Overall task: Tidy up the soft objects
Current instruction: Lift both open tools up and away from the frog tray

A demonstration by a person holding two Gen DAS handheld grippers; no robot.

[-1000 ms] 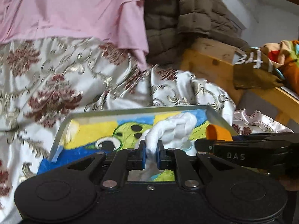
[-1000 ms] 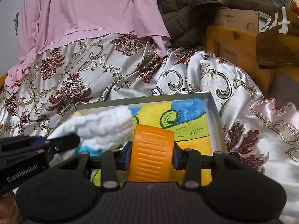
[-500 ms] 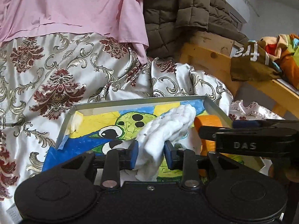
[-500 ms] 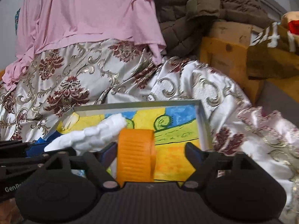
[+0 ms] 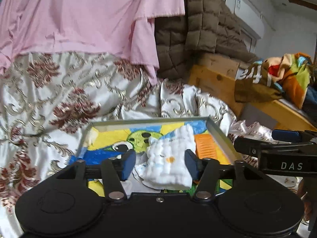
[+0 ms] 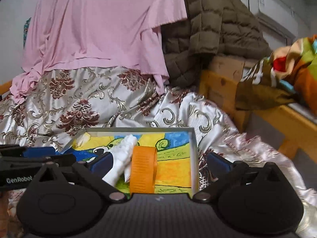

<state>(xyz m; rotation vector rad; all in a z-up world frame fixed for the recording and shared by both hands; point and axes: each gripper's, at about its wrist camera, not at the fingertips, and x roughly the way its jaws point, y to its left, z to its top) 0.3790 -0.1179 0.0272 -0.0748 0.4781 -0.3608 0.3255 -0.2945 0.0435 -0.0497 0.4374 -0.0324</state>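
Note:
A shallow grey-rimmed tray [image 5: 150, 121] with a bright cartoon picture inside lies on a patterned satin cloth. A white quilted cloth [image 5: 171, 164] lies in it, between the spread fingers of my open left gripper [image 5: 160, 165]. An orange ribbed soft block [image 5: 206, 146] lies beside it on the right. In the right wrist view the orange block [image 6: 143, 171] lies in the tray [image 6: 193, 154] between the wide-open fingers of my right gripper [image 6: 159, 163], with the white cloth [image 6: 121, 155] to its left.
Satin cloth with red and gold flowers [image 5: 59, 99] covers the surface around the tray. A pink garment [image 5: 89, 19] and a brown quilted jacket [image 5: 198, 29] hang behind. A wooden frame [image 5: 218, 79] with colourful fabric [image 5: 287, 75] stands to the right.
Both grippers opened. The left let go of the white cloth and the right let go of the orange block; both now lie in the tray. Both grippers pulled back a little.

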